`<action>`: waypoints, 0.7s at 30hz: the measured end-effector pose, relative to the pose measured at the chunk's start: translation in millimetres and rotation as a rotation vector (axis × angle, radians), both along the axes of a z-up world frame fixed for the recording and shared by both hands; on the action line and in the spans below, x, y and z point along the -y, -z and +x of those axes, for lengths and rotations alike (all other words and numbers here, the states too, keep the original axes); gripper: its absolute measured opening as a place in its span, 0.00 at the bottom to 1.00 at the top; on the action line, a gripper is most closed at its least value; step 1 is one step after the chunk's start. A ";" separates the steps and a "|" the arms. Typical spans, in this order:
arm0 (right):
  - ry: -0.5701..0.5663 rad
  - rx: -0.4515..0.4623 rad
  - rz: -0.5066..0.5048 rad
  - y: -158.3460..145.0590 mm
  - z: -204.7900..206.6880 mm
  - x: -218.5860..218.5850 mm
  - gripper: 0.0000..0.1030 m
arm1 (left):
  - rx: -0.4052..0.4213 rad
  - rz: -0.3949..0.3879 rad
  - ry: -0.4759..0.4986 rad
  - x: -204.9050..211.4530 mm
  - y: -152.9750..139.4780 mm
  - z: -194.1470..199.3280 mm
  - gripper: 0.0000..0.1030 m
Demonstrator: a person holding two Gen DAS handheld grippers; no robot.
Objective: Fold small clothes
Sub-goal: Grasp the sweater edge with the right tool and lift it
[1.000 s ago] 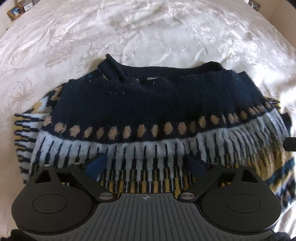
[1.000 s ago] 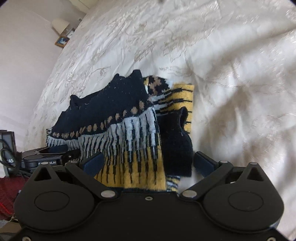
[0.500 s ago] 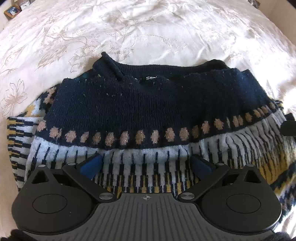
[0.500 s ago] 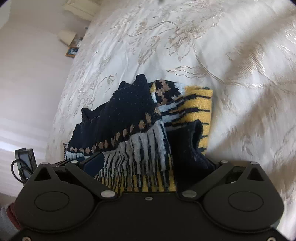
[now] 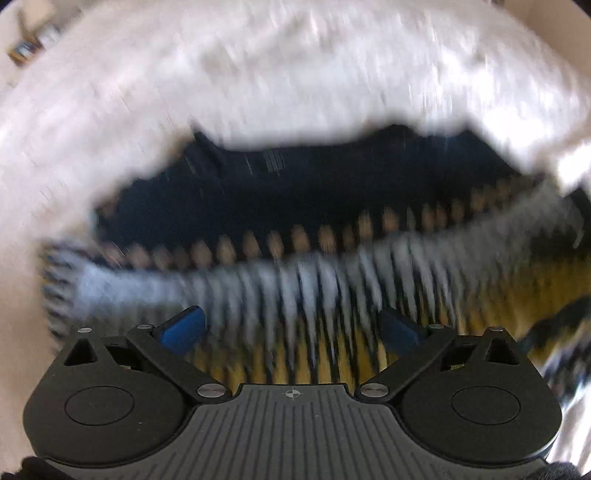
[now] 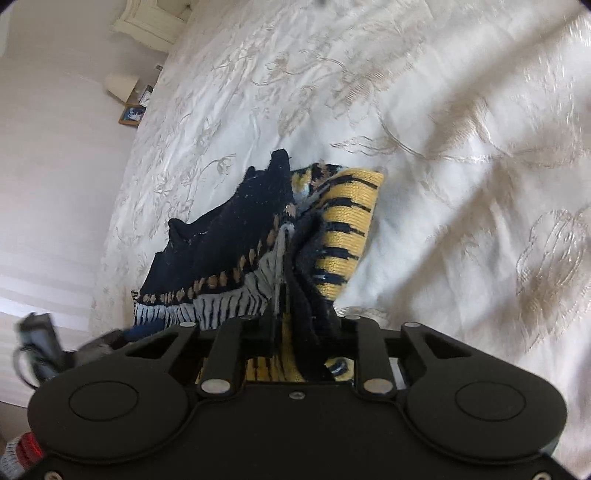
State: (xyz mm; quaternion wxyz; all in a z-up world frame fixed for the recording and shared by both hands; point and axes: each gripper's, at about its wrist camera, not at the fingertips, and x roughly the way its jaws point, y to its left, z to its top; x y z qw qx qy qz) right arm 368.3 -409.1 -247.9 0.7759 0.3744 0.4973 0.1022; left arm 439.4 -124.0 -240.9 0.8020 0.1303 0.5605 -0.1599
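A small knitted sweater [image 5: 295, 206], navy at the top with tan dots, white-and-black stripes and a yellow band, lies folded on a white embroidered bedspread [image 5: 258, 74]. The left wrist view is motion-blurred. My left gripper [image 5: 291, 326] is open, its blue fingertips [image 5: 183, 326] over the sweater's striped near edge. In the right wrist view my right gripper [image 6: 301, 332] is shut on the sweater [image 6: 236, 225], pinching bunched navy and yellow fabric at its right end. The left gripper shows blurred at the lower left of that view [image 6: 107, 339].
The bedspread [image 6: 443, 129] spreads around the sweater. A cream bedside cabinet [image 6: 155, 22], a lamp [image 6: 120, 85] and a small framed picture [image 6: 131, 115] stand beyond the bed's far edge. A pale wall lies to the left.
My right gripper has closed on the sweater's right end and the fabric there has bunched up. My left gripper is moving fast, still open over the striped edge.
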 end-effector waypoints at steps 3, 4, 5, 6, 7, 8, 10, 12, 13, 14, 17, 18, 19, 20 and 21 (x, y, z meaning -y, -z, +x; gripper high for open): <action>-0.007 -0.014 -0.047 -10.8 3.9 -10.1 0.31 | 0.009 -0.020 0.007 -4.8 3.0 -0.1 0.99; -0.005 -0.017 -0.062 -15.0 5.1 -13.1 0.31 | 0.015 -0.042 -0.005 -8.2 -2.5 -0.8 0.98; -0.002 -0.020 -0.072 -18.7 6.3 -16.0 0.31 | 0.027 -0.076 -0.016 -14.4 -10.7 -2.8 0.98; 0.000 -0.023 -0.077 -22.8 7.1 -19.0 0.31 | 0.046 -0.103 -0.030 -21.4 -19.1 -6.6 0.98; 0.004 -0.026 -0.082 -28.7 8.2 -22.6 0.31 | 0.066 -0.129 -0.046 -29.8 -27.7 -10.8 0.98; 0.002 -0.027 -0.089 -33.4 9.6 -27.6 0.31 | 0.086 -0.155 -0.062 -40.4 -37.3 -16.2 0.98; -0.012 -0.023 -0.111 -47.6 13.6 -39.6 0.30 | 0.120 -0.196 -0.089 -62.6 -53.3 -29.0 0.98; -0.027 -0.014 -0.130 -62.4 17.3 -54.2 0.30 | 0.141 -0.237 -0.114 -89.9 -65.4 -42.5 0.98; -0.031 -0.010 -0.132 -69.4 18.5 -61.0 0.30 | 0.144 -0.249 -0.124 -100.7 -70.5 -47.4 0.98; -0.033 -0.004 -0.130 -78.0 21.1 -70.7 0.30 | 0.144 -0.261 -0.137 -116.4 -73.8 -55.0 0.98; -0.050 0.024 -0.126 -101.9 30.1 -103.4 0.30 | 0.137 -0.293 -0.180 -153.2 -81.5 -75.8 0.98; -0.056 0.036 -0.127 -109.1 33.9 -116.7 0.30 | 0.133 -0.301 -0.196 -163.2 -83.1 -77.0 0.98; -0.062 0.046 -0.124 -115.0 38.3 -130.9 0.30 | 0.129 -0.309 -0.211 -176.1 -84.1 -82.3 0.98; -0.067 0.052 -0.118 -119.2 43.0 -143.8 0.30 | 0.123 -0.316 -0.226 -189.0 -83.6 -86.6 0.98; -0.076 0.058 -0.113 -121.8 48.1 -158.2 0.30 | 0.114 -0.321 -0.236 -200.9 -82.5 -90.1 0.98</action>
